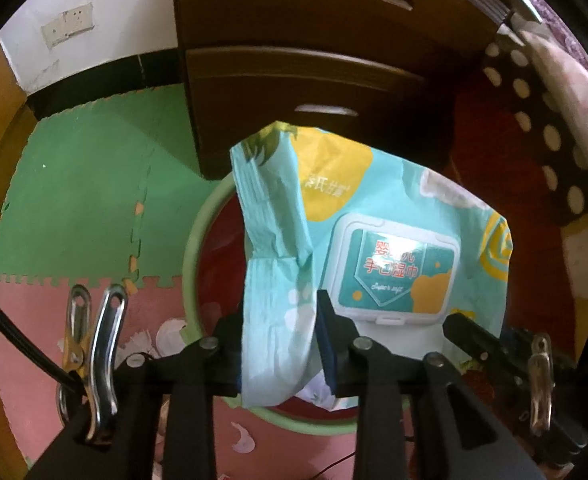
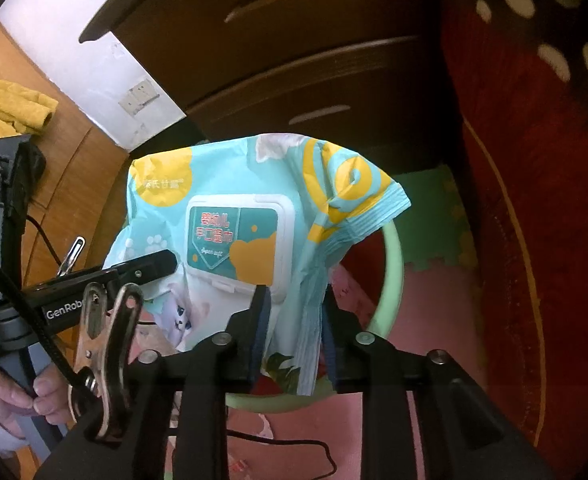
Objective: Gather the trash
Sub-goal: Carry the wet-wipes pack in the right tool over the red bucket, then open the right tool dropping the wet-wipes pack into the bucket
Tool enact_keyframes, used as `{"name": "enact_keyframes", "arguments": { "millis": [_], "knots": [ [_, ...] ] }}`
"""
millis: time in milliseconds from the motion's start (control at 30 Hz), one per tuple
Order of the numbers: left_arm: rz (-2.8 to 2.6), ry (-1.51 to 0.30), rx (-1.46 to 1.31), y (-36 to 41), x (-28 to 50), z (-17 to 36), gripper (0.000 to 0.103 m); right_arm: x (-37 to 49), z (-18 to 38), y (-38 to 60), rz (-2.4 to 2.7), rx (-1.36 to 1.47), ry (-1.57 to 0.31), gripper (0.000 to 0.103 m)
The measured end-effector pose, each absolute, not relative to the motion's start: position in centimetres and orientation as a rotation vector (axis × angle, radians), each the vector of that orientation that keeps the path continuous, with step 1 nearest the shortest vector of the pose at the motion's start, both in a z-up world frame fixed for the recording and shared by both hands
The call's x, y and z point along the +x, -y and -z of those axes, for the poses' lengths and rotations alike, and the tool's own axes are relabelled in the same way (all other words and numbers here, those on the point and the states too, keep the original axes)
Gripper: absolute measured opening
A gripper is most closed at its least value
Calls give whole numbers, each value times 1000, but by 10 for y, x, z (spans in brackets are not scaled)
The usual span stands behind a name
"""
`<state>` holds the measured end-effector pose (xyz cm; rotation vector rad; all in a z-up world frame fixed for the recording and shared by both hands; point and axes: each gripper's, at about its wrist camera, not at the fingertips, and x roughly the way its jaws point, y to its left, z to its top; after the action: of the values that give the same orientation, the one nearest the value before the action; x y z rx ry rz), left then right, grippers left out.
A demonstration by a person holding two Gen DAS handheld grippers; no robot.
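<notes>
One wet-wipes pack [image 1: 374, 248], teal with yellow blobs, hangs over one green-rimmed bin [image 1: 192, 248]. Two grippers grasp it: the left gripper [image 1: 280, 344] pinches its left end, the right gripper [image 2: 294, 332] its right end. Behind stand two dark drawers [image 1: 314, 72].

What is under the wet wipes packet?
Under the wet wipes packet is a green bin with a red liner. The packet covers most of the opening; its contents cannot be seen.

The wet-wipe packet [image 1: 374, 248] covers most of the green bin's [image 1: 192, 248] mouth, hiding its contents. The packet's small print is too blurred to read.
</notes>
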<state>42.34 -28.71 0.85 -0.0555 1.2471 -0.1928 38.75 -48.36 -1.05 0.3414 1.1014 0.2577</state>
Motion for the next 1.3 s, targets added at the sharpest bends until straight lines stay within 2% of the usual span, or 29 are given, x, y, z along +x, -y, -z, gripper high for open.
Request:
{"name": "enact_keyframes", "arguments": {
  "millis": [167,500,633,1300],
  "knots": [
    [198,-1266,-40,288,428,0,39,389,23,481,-253,360,-1111,35],
    [191,-1253,-82,279,425,1,42,388,31,476,-226,325,-1112,41],
    [180,-1251,-93,271,421,-3,42,383,27,474,-212,306,-1101,48],
    [206,-1149,-110,227,384,-51,42,347,0,465,-130,295,-1073,49]
  ]
}}
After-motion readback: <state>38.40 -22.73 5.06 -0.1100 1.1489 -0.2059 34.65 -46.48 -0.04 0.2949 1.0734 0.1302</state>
